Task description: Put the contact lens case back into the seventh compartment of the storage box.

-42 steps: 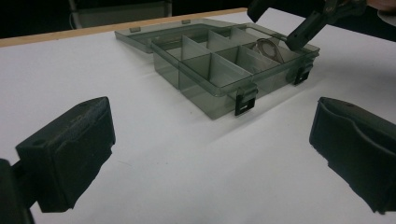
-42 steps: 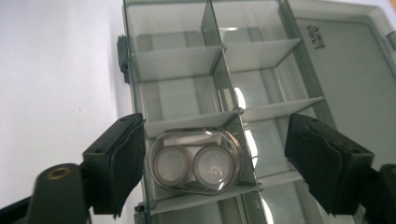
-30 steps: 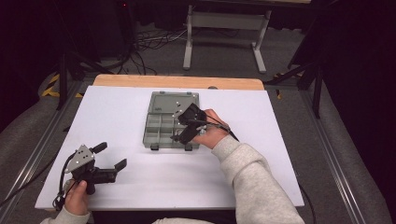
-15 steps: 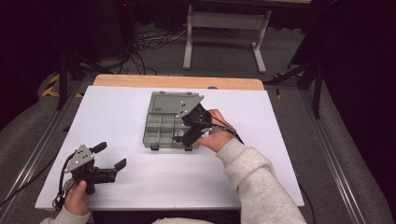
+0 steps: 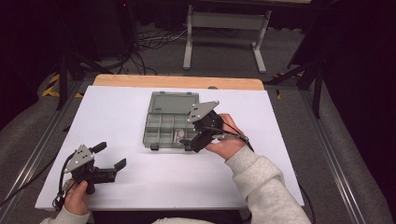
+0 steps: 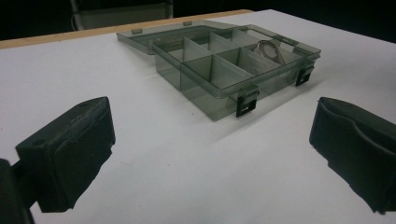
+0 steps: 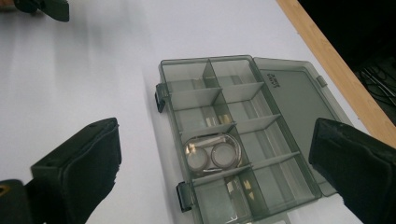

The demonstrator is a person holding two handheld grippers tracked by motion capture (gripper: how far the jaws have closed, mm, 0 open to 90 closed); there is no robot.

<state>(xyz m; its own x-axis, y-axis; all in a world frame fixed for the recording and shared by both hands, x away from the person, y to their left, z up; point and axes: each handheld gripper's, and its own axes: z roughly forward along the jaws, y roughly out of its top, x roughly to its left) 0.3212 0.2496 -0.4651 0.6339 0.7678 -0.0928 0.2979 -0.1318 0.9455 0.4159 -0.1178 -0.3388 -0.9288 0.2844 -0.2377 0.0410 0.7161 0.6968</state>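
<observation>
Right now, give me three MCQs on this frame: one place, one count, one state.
1. Which compartment of the organizer box holds the metal ring piece?
A. one in the row by the latches
B. one in the row by the hinge
C. it lies in the lid

2. How many latches are on the box's front wall?
A. one
B. two
C. four

3. How does the right gripper stand?
A. shut on the ring piece
C. shut on the lid
B. open above the box

Answers: 1 A, the right gripper view shows it between the two latches' side; 2 B, the left gripper view shows two; 3 B, its jaws stand wide apart with nothing between them.
</observation>
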